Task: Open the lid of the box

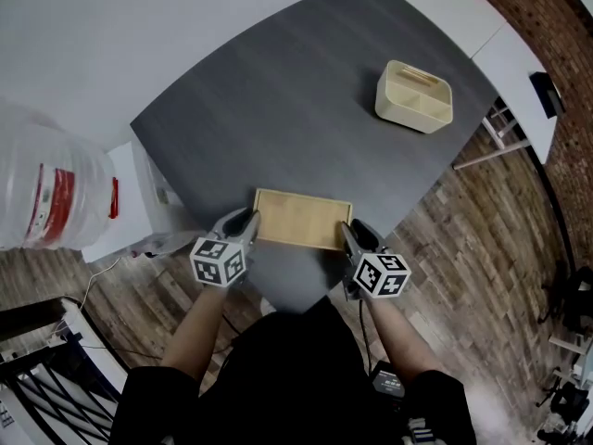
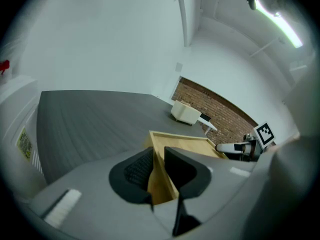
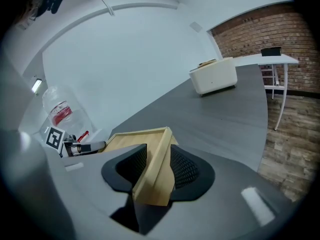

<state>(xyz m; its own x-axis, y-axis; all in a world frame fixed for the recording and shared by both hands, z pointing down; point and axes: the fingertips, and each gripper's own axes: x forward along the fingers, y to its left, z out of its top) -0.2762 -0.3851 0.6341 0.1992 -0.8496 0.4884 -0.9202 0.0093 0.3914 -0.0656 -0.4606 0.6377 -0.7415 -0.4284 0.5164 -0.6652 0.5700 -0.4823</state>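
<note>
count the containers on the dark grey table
2. A flat rectangular light wooden box sits at the near edge of the dark grey table. A cream plastic caddy with a divider stands near the far right corner. Nothing suggests another is hidden.

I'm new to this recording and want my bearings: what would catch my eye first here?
The shallow wooden box sits at the near edge of the dark grey table, with the left hand-held gripper and the right hand-held gripper at its short ends, each with jaws astride an end wall. Next come the cream caddy near the table's far right corner and the clear water jug off its left side.
</note>
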